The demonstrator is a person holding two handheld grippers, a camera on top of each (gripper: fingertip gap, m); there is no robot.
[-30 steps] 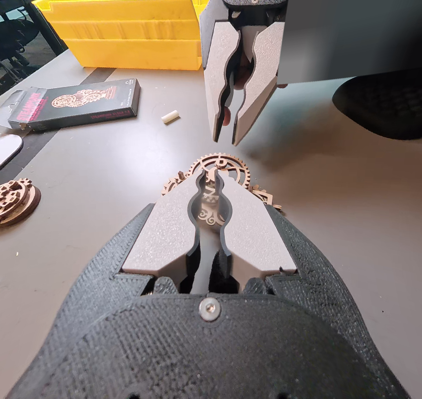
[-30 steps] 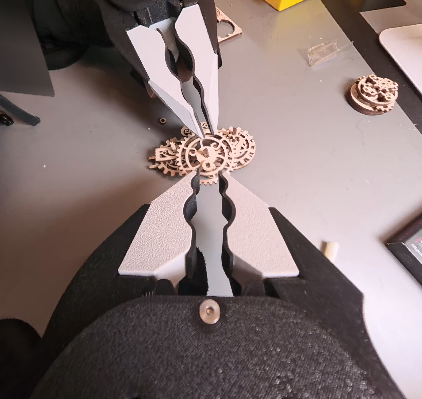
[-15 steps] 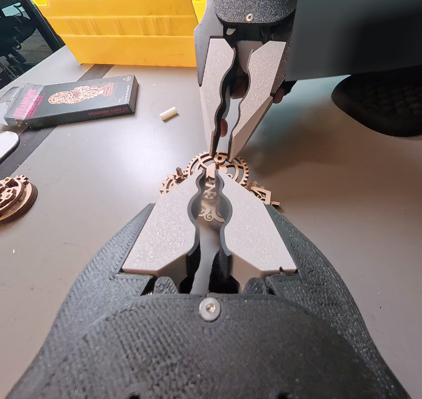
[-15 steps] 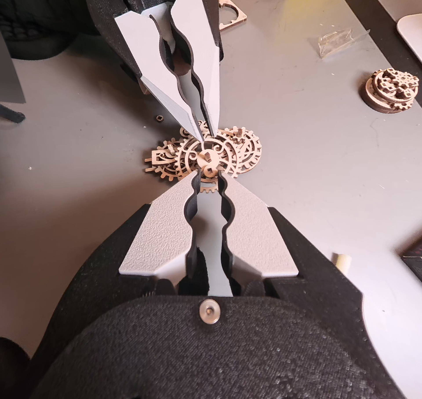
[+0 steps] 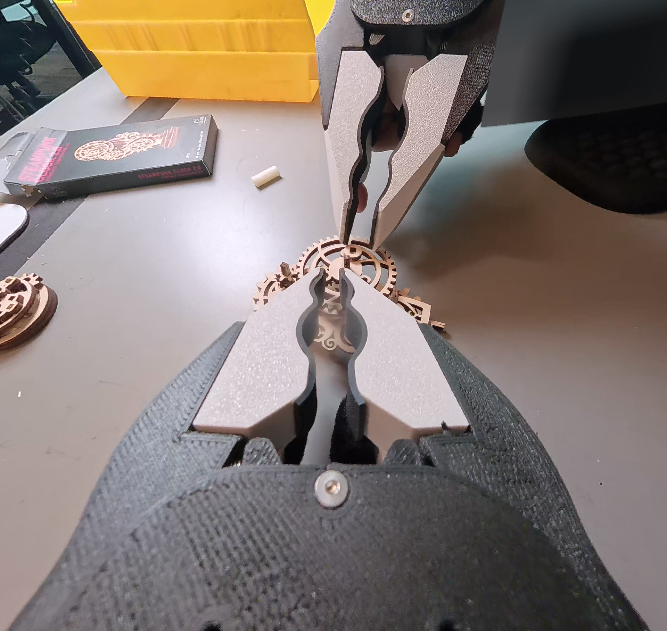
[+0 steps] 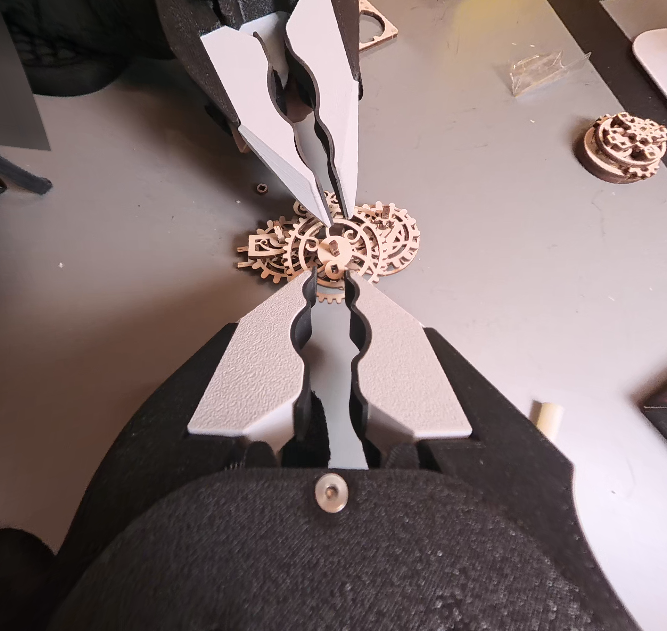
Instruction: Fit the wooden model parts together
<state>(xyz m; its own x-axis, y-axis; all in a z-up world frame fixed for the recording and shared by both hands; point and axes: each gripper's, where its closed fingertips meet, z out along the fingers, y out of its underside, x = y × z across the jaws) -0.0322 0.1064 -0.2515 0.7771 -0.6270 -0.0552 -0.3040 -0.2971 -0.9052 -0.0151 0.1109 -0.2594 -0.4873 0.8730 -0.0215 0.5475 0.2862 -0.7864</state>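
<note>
Now the yellow bin [image 5: 202, 54] stands at 11 o'clock on the grey table [image 5: 144, 289]. At centre lies the wooden gear assembly [image 6: 332, 249]. The left gripper [image 5: 331, 275] pinches its scrolled plate; the right gripper [image 6: 330, 276] holds a small washer [image 6: 334, 266] over the hub.

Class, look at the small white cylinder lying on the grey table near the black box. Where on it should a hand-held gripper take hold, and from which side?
Grip the white cylinder at mid-length, coming down from above with the fingers across its rounded sides. It lies flat on the table with open space all round, and a side approach would probably roll it.
</note>
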